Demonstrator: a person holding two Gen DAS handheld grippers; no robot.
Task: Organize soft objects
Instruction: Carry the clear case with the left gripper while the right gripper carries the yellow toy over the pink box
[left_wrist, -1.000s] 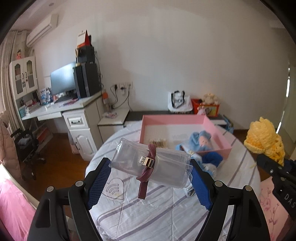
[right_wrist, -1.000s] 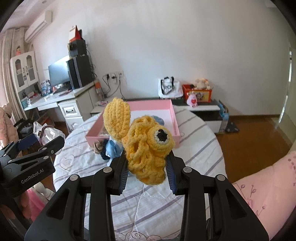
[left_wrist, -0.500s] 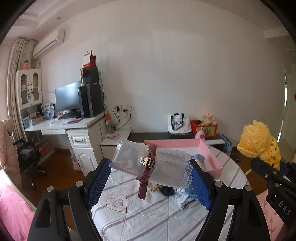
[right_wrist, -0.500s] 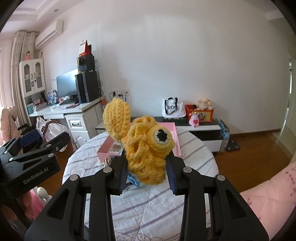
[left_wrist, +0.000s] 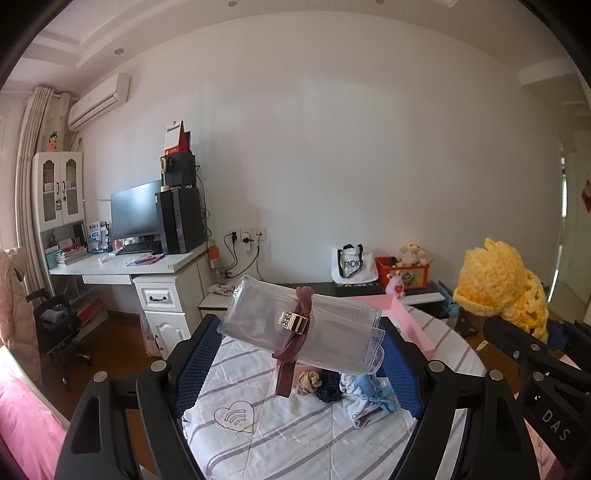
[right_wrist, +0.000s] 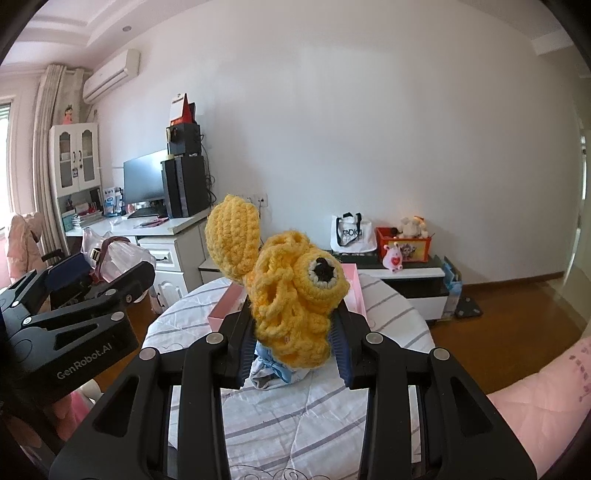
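A round table (left_wrist: 295, 435) in striped cloth bears a pink tray (left_wrist: 413, 325) and small soft items (left_wrist: 343, 387).

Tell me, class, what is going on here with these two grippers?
A person is sorting soft things with two handheld grippers. The left gripper clamps a clear plastic pouch wrapped with a maroon strap. The right gripper clamps a yellow crocheted toy. Both are held above the striped round table, where a pink tray and a few small fabric pieces lie.
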